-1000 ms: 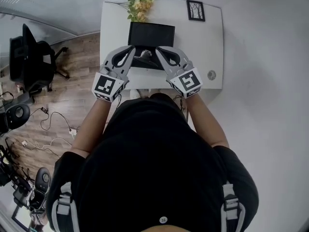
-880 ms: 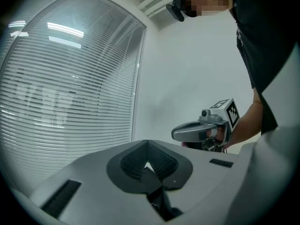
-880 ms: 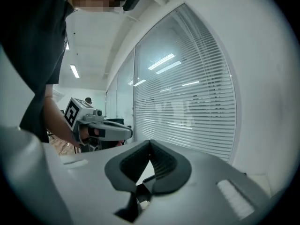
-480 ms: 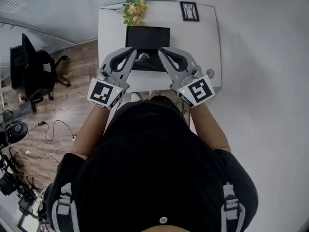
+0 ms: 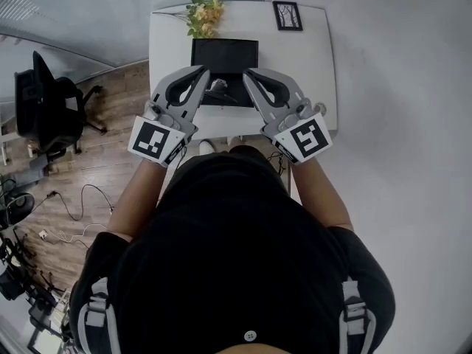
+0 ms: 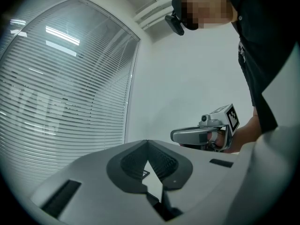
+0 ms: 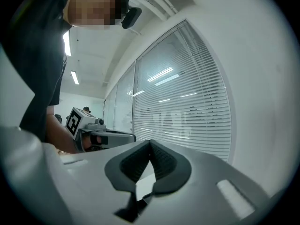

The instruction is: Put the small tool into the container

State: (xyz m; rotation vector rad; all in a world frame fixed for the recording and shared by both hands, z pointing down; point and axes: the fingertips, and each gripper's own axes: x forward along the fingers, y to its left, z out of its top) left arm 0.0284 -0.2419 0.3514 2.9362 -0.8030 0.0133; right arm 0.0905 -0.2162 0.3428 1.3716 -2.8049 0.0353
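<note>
In the head view a black rectangular container (image 5: 225, 54) sits in the middle of a white table (image 5: 169, 50). A small grey tool (image 5: 217, 87) lies at its near, dark edge, between the two grippers; I cannot tell whether it is inside. My left gripper (image 5: 202, 71) is held above the table left of the tool, and my right gripper (image 5: 249, 73) to its right. Both point up and away from the table, at blinds and walls. The left gripper (image 6: 148, 143) has its pads touching with nothing held. So does the right gripper (image 7: 150, 142).
A bunch of yellow flowers (image 5: 203, 13) and a small framed picture (image 5: 286, 15) stand at the table's far edge. A small round object (image 5: 319, 109) lies near its right front corner. A black office chair (image 5: 44, 102) and cables are on the wooden floor to the left.
Both grippers have drawn back a little toward the person's body and moved slightly apart. Their jaws stay shut. The tool has not moved on the table.
</note>
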